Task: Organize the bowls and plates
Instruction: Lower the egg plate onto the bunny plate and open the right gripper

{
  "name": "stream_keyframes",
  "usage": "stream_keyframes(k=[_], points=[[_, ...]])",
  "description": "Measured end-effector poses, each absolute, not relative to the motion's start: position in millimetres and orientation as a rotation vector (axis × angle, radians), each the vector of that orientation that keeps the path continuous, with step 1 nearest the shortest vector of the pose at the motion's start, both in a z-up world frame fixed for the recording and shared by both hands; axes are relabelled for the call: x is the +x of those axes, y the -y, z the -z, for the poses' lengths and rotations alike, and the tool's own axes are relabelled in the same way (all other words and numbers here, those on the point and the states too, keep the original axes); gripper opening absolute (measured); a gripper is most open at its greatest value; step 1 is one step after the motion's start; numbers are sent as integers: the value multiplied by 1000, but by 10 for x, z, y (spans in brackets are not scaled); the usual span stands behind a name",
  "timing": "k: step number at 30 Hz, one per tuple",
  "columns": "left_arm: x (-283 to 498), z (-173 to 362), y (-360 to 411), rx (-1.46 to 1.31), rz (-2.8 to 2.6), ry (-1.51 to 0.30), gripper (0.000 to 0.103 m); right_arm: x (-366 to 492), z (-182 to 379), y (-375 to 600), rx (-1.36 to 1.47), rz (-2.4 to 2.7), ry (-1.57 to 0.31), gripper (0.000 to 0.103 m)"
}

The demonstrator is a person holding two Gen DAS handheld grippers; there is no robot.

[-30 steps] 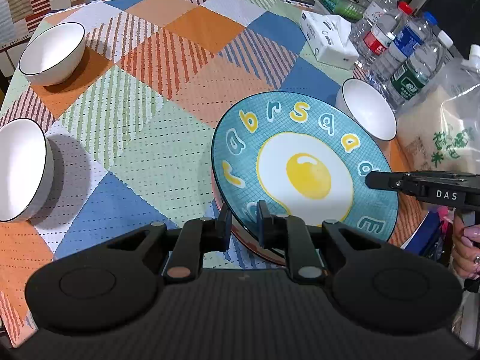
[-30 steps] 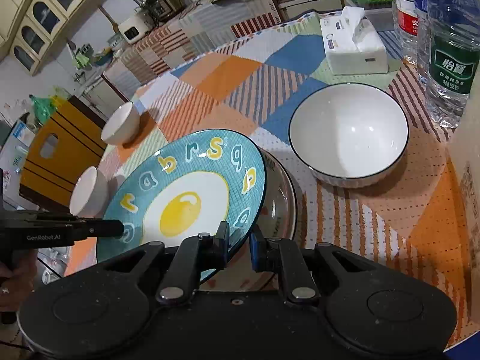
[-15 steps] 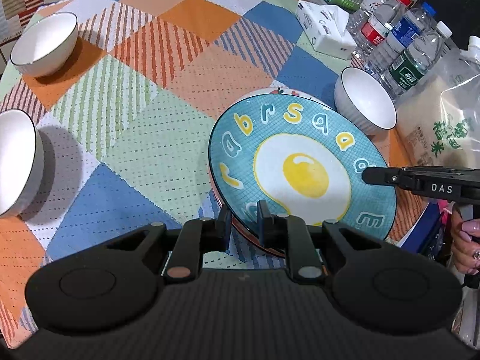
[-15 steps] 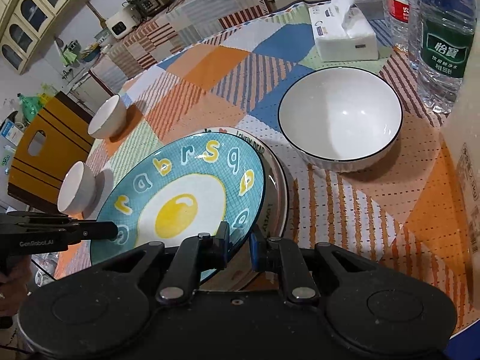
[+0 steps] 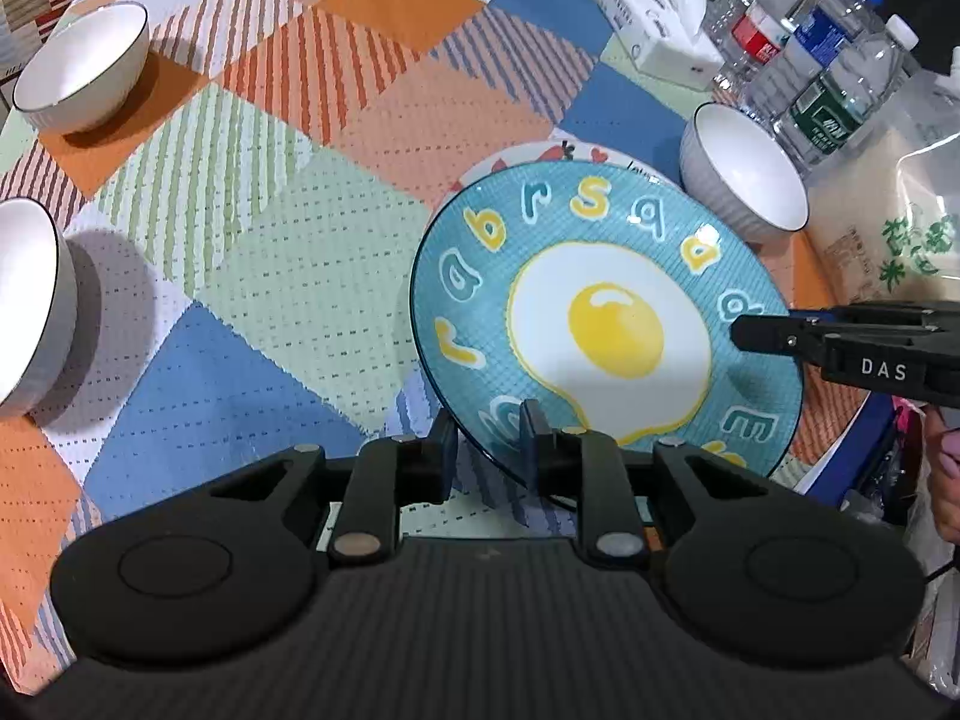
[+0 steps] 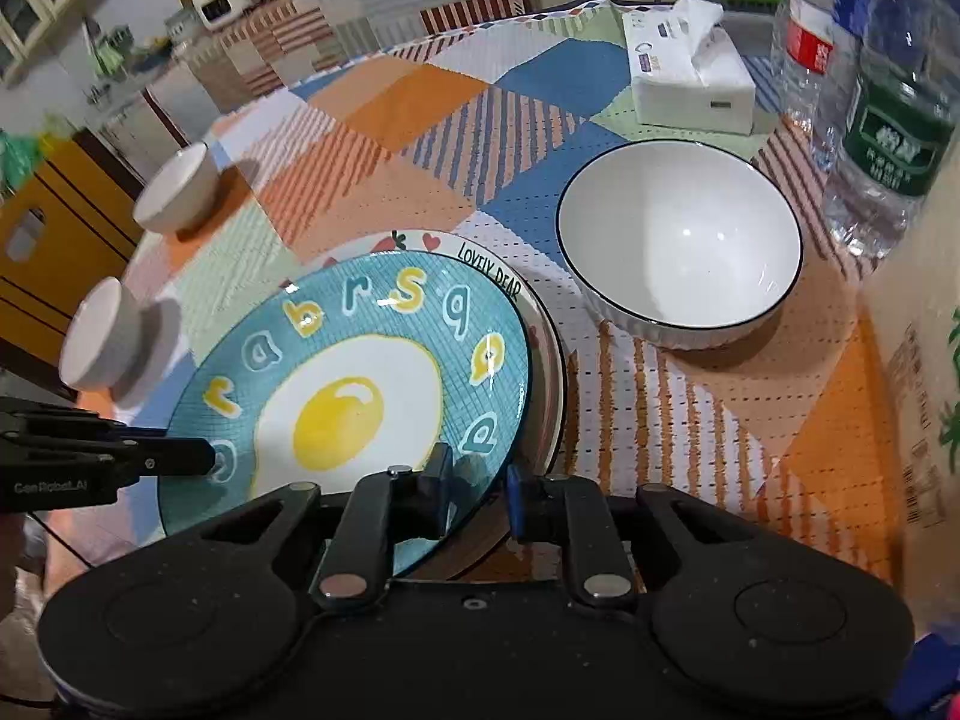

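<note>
Blue egg plate [image 5: 606,324] tilted over a white plate [image 6: 540,324] (lettered "LOVELY DEAR") near the bench's [image 5: 288,252] right edge. Left gripper [image 5: 489,435] and right gripper [image 6: 477,489] each clamp its rim, opposite sides. White bowl [image 6: 678,240] just beside.

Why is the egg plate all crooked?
The egg plate is tilted, with the left hand-held gripper and right hand-held gripper at its edges, above a white plate flat on the table. Nothing looks broken or spilled.
</note>
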State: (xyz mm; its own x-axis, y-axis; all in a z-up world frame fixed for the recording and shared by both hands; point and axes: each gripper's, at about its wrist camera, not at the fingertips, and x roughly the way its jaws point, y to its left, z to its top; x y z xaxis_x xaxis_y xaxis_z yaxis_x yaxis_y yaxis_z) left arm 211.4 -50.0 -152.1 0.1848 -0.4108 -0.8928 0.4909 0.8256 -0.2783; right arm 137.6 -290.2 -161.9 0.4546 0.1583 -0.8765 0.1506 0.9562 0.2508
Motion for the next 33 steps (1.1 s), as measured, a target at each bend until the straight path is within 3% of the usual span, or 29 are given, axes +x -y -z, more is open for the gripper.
stream_keyframes(k=[16,29,33], points=[[2069,1625,629,123,609,-1274,22,1477,1681,2598,43,95,-1151,31],[1971,1209,736,132,640,-1194,22,1192,1354,2760,-13,97,-949,31],[1977,1024,865,143,666,-1156,23,1119,1275,2943,4,120,-900,41]])
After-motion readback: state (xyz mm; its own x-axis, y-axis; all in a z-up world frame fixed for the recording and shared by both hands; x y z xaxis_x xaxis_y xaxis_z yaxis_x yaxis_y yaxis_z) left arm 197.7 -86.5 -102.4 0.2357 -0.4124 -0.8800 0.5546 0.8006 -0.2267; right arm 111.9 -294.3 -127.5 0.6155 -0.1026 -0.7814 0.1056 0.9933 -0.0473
